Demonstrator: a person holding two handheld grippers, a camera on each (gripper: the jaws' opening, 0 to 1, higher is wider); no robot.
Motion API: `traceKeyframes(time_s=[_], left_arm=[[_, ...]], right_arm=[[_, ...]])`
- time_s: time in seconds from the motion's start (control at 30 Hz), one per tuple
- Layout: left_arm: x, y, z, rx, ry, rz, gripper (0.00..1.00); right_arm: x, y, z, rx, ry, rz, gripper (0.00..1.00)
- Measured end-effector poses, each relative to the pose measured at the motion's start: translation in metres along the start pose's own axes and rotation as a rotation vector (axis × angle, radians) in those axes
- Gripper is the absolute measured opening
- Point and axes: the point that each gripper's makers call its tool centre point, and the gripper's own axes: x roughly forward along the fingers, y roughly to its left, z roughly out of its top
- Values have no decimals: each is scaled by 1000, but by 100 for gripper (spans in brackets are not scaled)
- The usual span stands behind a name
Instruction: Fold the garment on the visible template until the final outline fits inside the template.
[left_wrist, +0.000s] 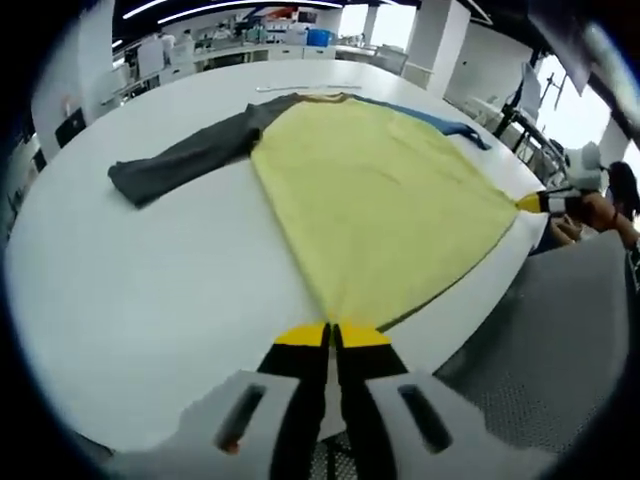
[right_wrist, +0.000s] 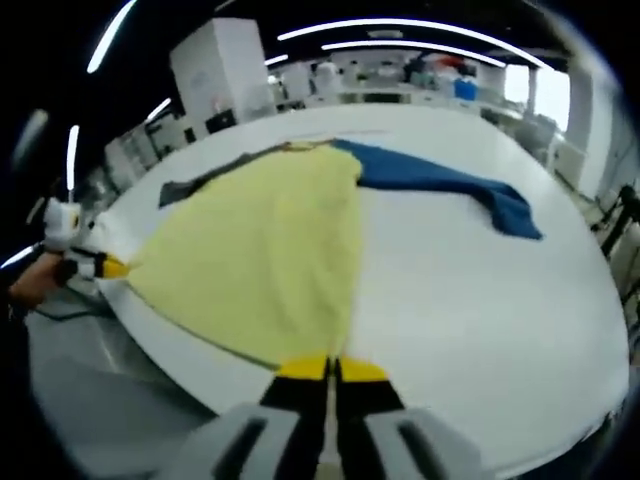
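A garment lies flat on the white table (left_wrist: 150, 300): yellow body (left_wrist: 370, 190), grey sleeve (left_wrist: 190, 155) stretched left, blue sleeve (left_wrist: 440, 122) on the far right. In the left gripper view my left gripper (left_wrist: 332, 335) is shut on one corner of the yellow hem at the table's near edge. My right gripper (left_wrist: 528, 202) pinches the other hem corner at the right. In the right gripper view the right gripper (right_wrist: 330, 368) is shut on the hem of the yellow body (right_wrist: 260, 240), the blue sleeve (right_wrist: 450, 185) lies to the right, and the left gripper (right_wrist: 118, 267) holds the far corner.
The hem lies along the table's near edge, with grey floor (left_wrist: 540, 330) below. A person's hand (left_wrist: 600, 210) holds the right gripper. Lab benches and a blue bin (left_wrist: 318, 37) stand far behind the table. Bare table top (right_wrist: 480, 300) spreads to the right of the garment.
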Motion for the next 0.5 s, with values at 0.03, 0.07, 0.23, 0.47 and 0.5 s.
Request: traceKeyframes(time_s=[0.03,0.07,0.23,0.47,0.5], left_arm=[[0,0,0,-1,0,3,0],[0,2,-1,-3,4,8,0],[2,2,-1,-10,0,13,0],[-4,2,11,-26,-83,13,16],[-5,2,14,-32,-98,16,20]], right_arm=[[1,2,0,0,2,9,0],[1,3,-1,5,3,12,0],[0,4,-1,28,8,21,0],[-2,5,6,60,-1,16,36],[-3,4,9,55,-11,11,41]])
